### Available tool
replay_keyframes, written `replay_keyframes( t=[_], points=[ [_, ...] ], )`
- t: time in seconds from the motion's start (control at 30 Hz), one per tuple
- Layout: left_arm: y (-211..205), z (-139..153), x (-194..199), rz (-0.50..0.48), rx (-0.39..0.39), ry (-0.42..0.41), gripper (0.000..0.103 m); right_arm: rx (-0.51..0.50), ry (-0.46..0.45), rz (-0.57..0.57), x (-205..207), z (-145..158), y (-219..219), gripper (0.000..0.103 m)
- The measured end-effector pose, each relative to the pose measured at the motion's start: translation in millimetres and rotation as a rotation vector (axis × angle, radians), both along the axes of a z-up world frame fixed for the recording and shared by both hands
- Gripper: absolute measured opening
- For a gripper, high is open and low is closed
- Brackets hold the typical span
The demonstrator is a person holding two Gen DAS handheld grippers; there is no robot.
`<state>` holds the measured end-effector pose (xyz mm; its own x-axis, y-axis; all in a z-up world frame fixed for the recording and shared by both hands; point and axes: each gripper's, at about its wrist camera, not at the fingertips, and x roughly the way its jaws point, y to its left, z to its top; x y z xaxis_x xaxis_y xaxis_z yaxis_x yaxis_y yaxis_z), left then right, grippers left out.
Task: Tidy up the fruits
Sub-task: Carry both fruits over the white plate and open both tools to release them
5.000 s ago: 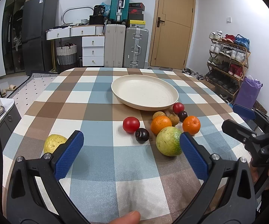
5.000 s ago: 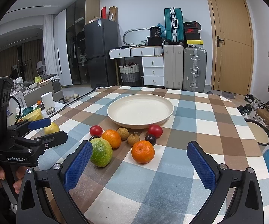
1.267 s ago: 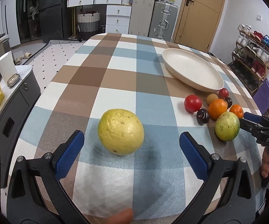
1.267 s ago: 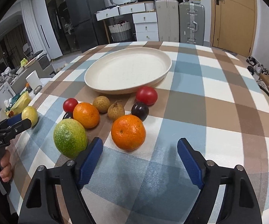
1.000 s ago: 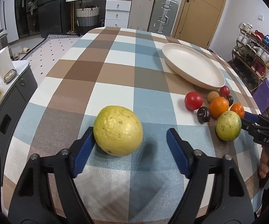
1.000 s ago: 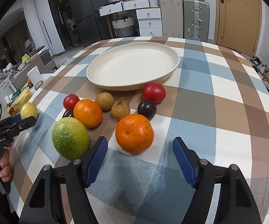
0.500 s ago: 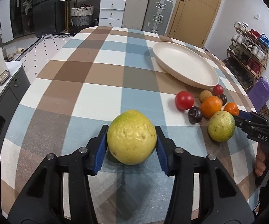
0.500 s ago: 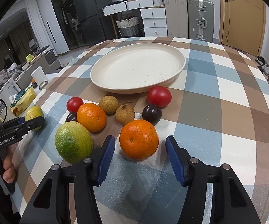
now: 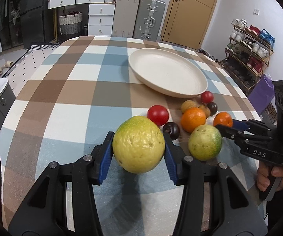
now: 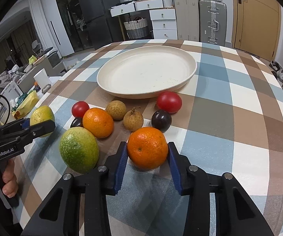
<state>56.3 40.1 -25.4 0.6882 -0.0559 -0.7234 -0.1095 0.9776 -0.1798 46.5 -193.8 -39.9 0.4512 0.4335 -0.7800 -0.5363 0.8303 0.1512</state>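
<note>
My left gripper [image 9: 138, 145] is shut on a large yellow-green fruit [image 9: 138, 144] and holds it above the checked tablecloth; the fruit also shows in the right wrist view [image 10: 41, 116]. My right gripper [image 10: 147, 153] is shut on an orange [image 10: 147, 147] that rests on the cloth. A cream plate [image 10: 147, 70] lies empty behind the fruit group, and shows in the left wrist view [image 9: 167, 72]. A green fruit [image 10: 78, 149], a second orange [image 10: 97, 122], two red tomatoes [image 10: 169, 101], two brown longans [image 10: 133, 119] and two dark plums [image 10: 161, 120] lie in front of the plate.
The round table [image 9: 66, 90] has a blue, brown and white checked cloth. Its left edge drops to a low cabinet with a white cup [image 10: 42, 79]. A shoe rack [image 9: 247, 53] stands to the right; suitcases and drawers stand behind.
Both grippers have closed: the left on the yellow-green fruit, now lifted and carried right toward the group, the right on the near orange.
</note>
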Motion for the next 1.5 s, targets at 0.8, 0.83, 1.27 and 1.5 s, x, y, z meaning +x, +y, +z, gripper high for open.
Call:
replay_keyframes(
  t=[0.8, 0.83, 1.27, 1.5],
  points=[
    [-15.6, 28.2, 58.5, -0.057, 0.003, -0.106, 0.045, 0.098, -0.144, 0.015, 15.8, 49.1, -8.6, 0.041],
    [-15.2, 27.6, 64.3, -0.059, 0.001, -0.106, 0.045, 0.109, -0.144, 0.014, 18.5, 49.8, -9.0, 0.041],
    [-28.8, 22.8, 109.9, -0.084, 0.03, -0.123, 0.045, 0.171, -0.163, 0.014, 51.8, 49.4, 5.4, 0.041],
    [-36.4, 16.6, 124.6, -0.1, 0.037, -0.141, 0.045, 0.193, -0.147, 0.004, 70.2, 41.4, 12.6, 0.041]
  ],
)
